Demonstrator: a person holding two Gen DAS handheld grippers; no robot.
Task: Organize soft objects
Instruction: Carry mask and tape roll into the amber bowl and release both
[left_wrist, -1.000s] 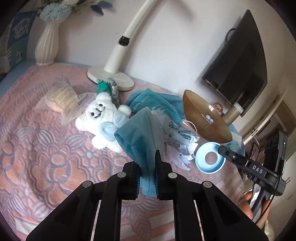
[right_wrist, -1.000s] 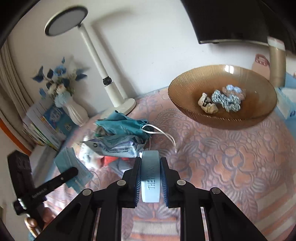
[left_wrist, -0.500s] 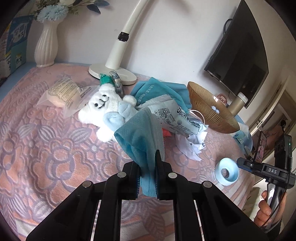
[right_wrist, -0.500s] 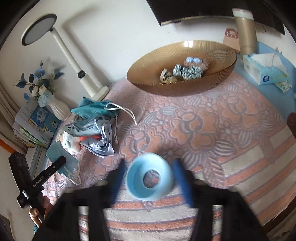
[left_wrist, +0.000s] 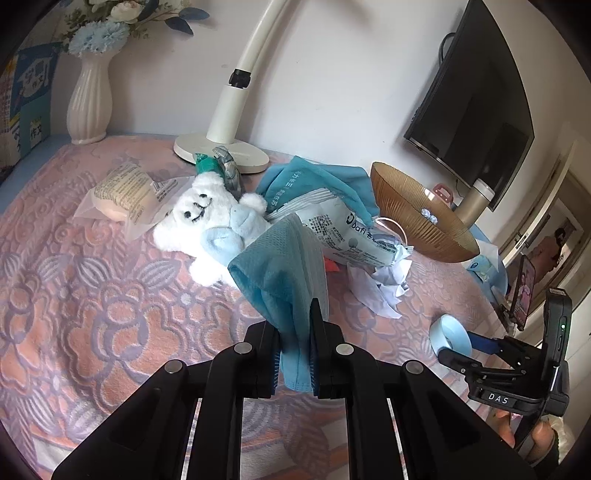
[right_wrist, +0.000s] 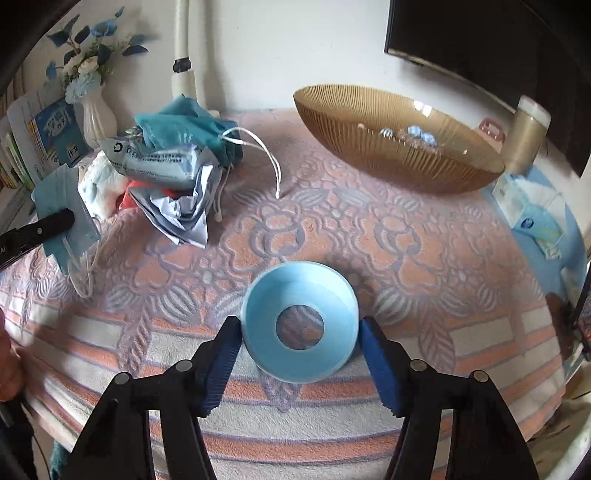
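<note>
Soft things lie heaped at the far left of the surface (right_wrist: 424, 258), which is covered in a pink and lilac flowered cloth: a white plush bear (left_wrist: 207, 218), a teal drawstring bag (right_wrist: 181, 125) with its white cord trailing right, a printed wipes packet (right_wrist: 159, 162) and some crumpled white paper (right_wrist: 184, 210). A blue face mask (left_wrist: 284, 273) is pinched upright in the narrow jaws of the left gripper (left_wrist: 293, 354), held near the pile, its ear loops hanging.

On the near side of the surface, a pale blue ring (right_wrist: 300, 326) lies between the jaws of the right gripper (right_wrist: 300, 354); the jaws are closing, and the blue pads stand just beside its rim on either side, whether touching I cannot tell.

At the far right sits a ribbed amber bowl (right_wrist: 369, 129) with small soft items in it. Beyond the pile stand a white lamp base (left_wrist: 221, 151) and a white vase (left_wrist: 88, 107) of blue flowers. A tissue box (right_wrist: 532, 210) rests at the right edge.
</note>
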